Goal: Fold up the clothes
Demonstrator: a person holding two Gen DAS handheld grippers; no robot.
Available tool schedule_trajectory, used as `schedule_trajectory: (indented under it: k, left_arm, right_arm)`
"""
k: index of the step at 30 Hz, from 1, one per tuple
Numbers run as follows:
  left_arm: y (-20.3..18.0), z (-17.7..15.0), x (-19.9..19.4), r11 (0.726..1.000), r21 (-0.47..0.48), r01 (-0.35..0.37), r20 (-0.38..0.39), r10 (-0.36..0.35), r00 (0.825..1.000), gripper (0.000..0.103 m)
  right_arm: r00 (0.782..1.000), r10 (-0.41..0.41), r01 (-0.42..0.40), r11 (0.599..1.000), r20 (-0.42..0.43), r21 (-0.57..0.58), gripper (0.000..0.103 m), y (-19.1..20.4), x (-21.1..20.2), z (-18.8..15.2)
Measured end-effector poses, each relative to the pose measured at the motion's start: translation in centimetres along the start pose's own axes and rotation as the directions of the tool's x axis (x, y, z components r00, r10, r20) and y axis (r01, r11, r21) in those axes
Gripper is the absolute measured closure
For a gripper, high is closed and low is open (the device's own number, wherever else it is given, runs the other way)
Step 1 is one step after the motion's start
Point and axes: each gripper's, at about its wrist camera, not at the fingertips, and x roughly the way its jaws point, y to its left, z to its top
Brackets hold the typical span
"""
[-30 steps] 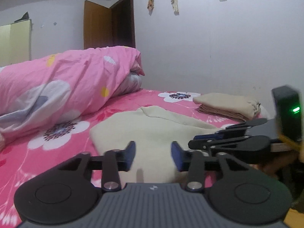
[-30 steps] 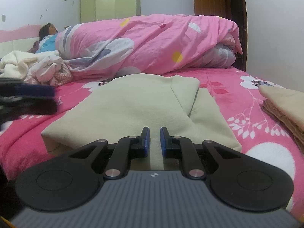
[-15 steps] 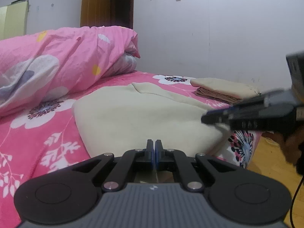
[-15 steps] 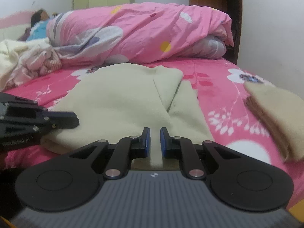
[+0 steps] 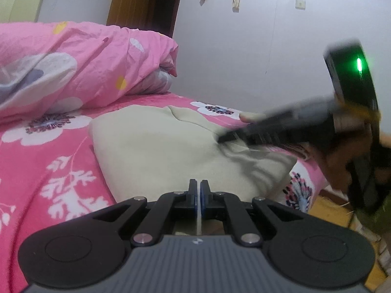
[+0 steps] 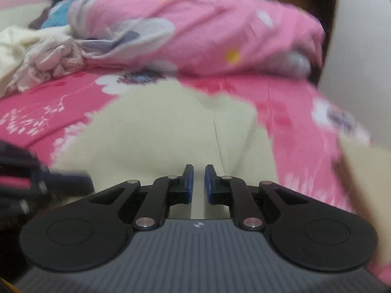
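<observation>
Beige cloth [image 5: 158, 151] is lying on the pink bed [image 5: 48, 171]; we are pinching its near hem with left gripper [image 5: 198, 195] and right gripper [image 6: 198, 183]; uneven lifting risks skewing the fold.

A second ago the left gripper [image 5: 198, 193] stood open over the near hem of the cream garment [image 5: 156, 146]; its jaws have since closed on that hem, with a thin strip of cloth pinched between the pads. The right gripper [image 6: 199, 183] has risen at the right of the left wrist view, dragging its corner of the garment up into creases. In the right wrist view the whole frame has blurred, and the garment now fills more of the lower centre.
</observation>
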Motion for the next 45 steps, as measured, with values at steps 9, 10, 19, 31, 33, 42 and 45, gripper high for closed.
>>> schedule_trajectory:
  k: [9, 10, 19, 31, 33, 42, 45]
  left_arm:
    - [2.2, -0.4, 0.1, 0.991, -0.086, 0.101, 0.018, -0.1, 0.995, 0.098]
    - [2.5, -0.4, 0.2, 0.987, -0.106, 0.119, 0.021, -0.117, 0.993, 0.098]
    - [2.7, -0.4, 0.3, 0.987, -0.108, 0.121, 0.028, -0.118, 0.993, 0.098]
    - [2.6, -0.5, -0.1, 0.988, -0.095, 0.124, 0.03, -0.122, 0.992, 0.098]
    - [2.5, -0.6, -0.2, 0.988, -0.094, 0.124, 0.029, -0.122, 0.992, 0.098]
    - [2.4, -0.6, -0.3, 0.987, -0.093, 0.13, 0.03, -0.128, 0.991, 0.098]
    - [2.4, -0.7, -0.3, 0.987, -0.095, 0.132, 0.03, -0.13, 0.991, 0.098]
  right_arm:
    - [0.958, 0.266, -0.273, 0.961, -0.109, -0.055, 0.095, 2.9, 9.0, 4.0]
    - [0.949, 0.297, -0.3, 0.954, -0.102, -0.015, 0.095, 2.1, 9.3, 3.8]
    - [0.945, 0.285, -0.302, 0.948, -0.158, -0.098, 0.095, 5.2, 10.2, 9.5]
    - [0.978, 0.179, -0.191, 0.975, -0.106, -0.117, 0.096, 4.8, 11.6, 9.6]
    - [0.981, 0.079, -0.105, 0.984, -0.176, -0.146, 0.096, 3.9, 13.5, 8.1]
    - [0.994, -0.013, -0.005, 0.986, -0.108, -0.166, 0.096, 1.7, 13.0, 7.4]
    - [0.982, -0.105, 0.092, 0.992, -0.155, -0.087, 0.097, -2.6, 14.9, 5.8]
